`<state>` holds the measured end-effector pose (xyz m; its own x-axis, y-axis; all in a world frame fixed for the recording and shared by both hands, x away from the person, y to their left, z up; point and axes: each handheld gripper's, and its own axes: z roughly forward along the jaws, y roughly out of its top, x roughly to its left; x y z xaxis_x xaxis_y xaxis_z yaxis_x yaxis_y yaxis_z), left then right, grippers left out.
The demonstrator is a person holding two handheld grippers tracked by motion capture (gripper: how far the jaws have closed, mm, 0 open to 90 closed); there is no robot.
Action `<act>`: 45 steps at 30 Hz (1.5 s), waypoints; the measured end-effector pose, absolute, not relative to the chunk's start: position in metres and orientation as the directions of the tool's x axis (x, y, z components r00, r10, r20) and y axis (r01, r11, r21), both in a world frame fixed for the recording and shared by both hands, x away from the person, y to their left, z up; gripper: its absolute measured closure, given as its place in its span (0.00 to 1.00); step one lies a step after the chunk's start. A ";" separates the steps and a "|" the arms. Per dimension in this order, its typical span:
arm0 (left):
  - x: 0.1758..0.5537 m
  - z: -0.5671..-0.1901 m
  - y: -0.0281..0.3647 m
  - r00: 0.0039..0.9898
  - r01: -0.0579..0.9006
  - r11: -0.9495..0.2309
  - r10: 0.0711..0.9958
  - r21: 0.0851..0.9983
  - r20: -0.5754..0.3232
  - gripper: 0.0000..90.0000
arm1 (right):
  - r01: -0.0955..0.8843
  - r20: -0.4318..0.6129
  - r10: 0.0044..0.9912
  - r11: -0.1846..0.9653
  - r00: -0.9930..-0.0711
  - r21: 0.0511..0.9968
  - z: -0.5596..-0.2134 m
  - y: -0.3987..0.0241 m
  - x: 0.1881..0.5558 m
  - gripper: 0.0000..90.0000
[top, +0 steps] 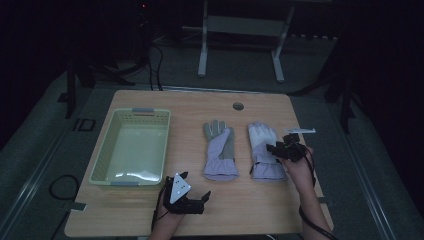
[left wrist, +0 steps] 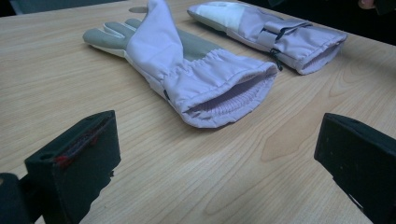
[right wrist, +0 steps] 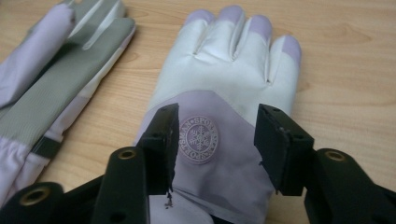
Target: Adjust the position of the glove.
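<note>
Nearest you, your left gripper (top: 194, 192) rests low over the pale wooden table (top: 240, 215) with its jaws spread wide and nothing between them. Just ahead of those jaws lies the lilac fabric glove with the grey palm panel (left wrist: 187, 70), cuff mouth gaping toward you. If you drive in flat from here, the lower jaw will likely push the cuff along the smooth wood rather than slide under it.

Your right gripper (right wrist: 215, 140) hangs over the second lilac glove, the one with the white back and round snowflake badge (right wrist: 224, 88). Its jaws stand partly apart, one on each side of the badge; the pads do not seem to press the fabric, so nothing is held. Closing here could pinch only the top layer, and the glove may slip out or drag and fold as you lift. The first glove lies close to this gripper's left, so a sideways sweep could catch it too.

Farther off, beyond your left gripper and to its left, sits the pale green perforated plastic basket (top: 108, 150), empty. Both gloves are on the table, outside it, well apart from its rim.
</note>
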<state>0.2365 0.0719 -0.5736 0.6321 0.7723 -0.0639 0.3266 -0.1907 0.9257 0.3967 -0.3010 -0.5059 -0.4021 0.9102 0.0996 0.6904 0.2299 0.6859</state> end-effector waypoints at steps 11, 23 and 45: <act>0.237 -0.574 0.072 0.632 0.329 -0.191 0.772 0.925 -0.066 0.01 | 0.660 0.028 0.866 0.359 -0.499 0.660 -0.525 -0.300 0.403 0.56; 0.237 -0.574 0.071 0.632 0.329 -0.195 0.772 0.924 -0.062 0.01 | 0.647 0.078 0.844 0.344 -0.531 0.681 -0.546 -0.306 0.401 0.58; 0.237 -0.574 0.071 0.632 0.330 -0.195 0.773 0.924 -0.062 0.01 | 0.713 0.177 0.878 0.229 -0.445 0.663 -0.504 -0.311 0.394 0.88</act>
<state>0.2367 0.0713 -0.5736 0.6318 0.7726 -0.0624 0.3298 -0.1950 0.9237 0.3938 -0.3111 -0.5042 -0.4454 0.8778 0.1765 0.7131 0.2286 0.6627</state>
